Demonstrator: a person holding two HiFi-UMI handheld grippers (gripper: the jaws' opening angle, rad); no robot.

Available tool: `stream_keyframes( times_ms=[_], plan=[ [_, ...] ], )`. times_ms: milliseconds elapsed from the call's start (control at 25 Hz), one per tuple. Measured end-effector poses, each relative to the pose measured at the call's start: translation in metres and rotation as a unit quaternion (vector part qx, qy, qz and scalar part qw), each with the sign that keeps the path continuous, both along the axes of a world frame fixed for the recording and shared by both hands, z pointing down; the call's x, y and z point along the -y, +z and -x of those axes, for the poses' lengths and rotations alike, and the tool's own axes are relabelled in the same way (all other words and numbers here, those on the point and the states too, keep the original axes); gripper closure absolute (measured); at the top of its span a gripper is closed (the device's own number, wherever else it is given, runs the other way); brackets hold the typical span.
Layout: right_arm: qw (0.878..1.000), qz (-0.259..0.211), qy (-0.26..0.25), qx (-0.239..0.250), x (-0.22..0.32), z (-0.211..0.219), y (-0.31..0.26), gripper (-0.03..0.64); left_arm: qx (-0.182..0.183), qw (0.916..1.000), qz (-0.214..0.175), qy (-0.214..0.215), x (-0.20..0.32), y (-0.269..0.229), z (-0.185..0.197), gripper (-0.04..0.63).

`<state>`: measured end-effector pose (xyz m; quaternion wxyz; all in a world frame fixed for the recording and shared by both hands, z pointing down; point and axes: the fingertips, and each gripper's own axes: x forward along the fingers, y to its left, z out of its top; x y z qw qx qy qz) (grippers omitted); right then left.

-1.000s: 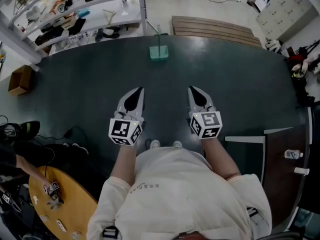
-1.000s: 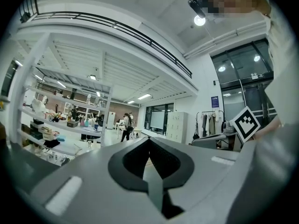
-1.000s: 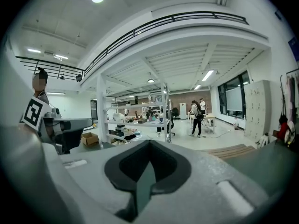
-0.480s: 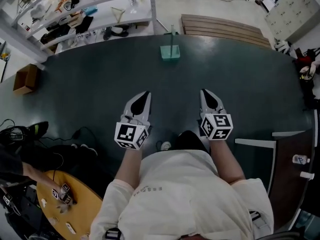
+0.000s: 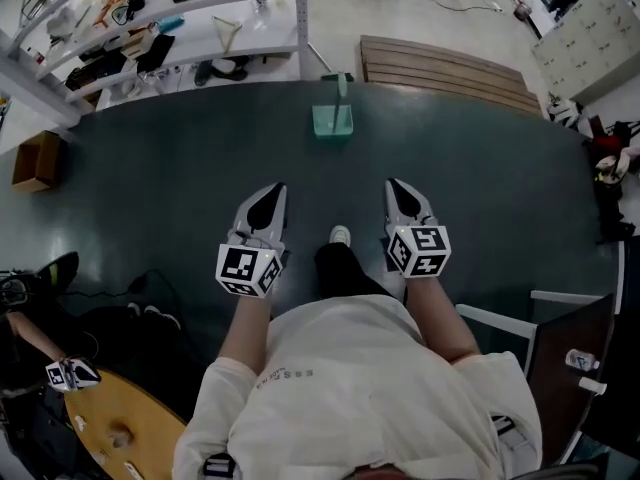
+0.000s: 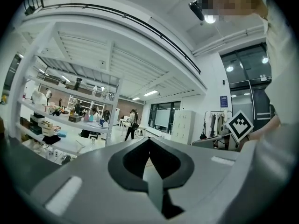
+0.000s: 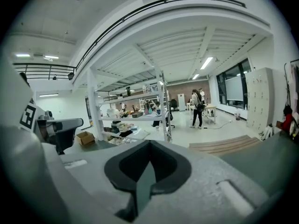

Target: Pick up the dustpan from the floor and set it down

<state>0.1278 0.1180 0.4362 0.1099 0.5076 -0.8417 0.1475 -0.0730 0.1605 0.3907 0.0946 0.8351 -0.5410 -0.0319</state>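
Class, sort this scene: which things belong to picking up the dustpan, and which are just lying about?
For the job:
dustpan
left gripper, shut, empty
right gripper, shut, empty

Lying about:
cardboard box
shelving rack
wooden slats
round wooden table

things on the white shelves [image 5: 270, 33] are too small to tell. the round wooden bench [image 5: 155, 418] is cut by the lower edge, and the person's torso hides all but one shoe [image 5: 340, 235].
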Motion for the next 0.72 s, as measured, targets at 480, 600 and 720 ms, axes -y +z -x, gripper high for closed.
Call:
stream_keyframes(
  times_ms=[480, 600, 720],
  plan=[
    [0.998, 0.029, -0.048, -0.037, 0.202, 0.016, 0.016, 0.632, -0.006, 0.9998, 0.015, -0.013, 0.197, 0.002, -0.001, 0.581],
    [0.997, 0.053, -0.046, -0.039, 0.239, 0.028, 0.034, 0.632, -0.013, 0.9997, 0.022, 0.0, 0.232, 0.011, 0.002, 0.581],
    [0.995, 0.081, -0.036, -0.047, 0.275, 0.037, 0.06, 0.632, -0.015, 0.9994, 0.029, 0.01, 0.273, 0.026, 0.009, 0.581]
  ],
)
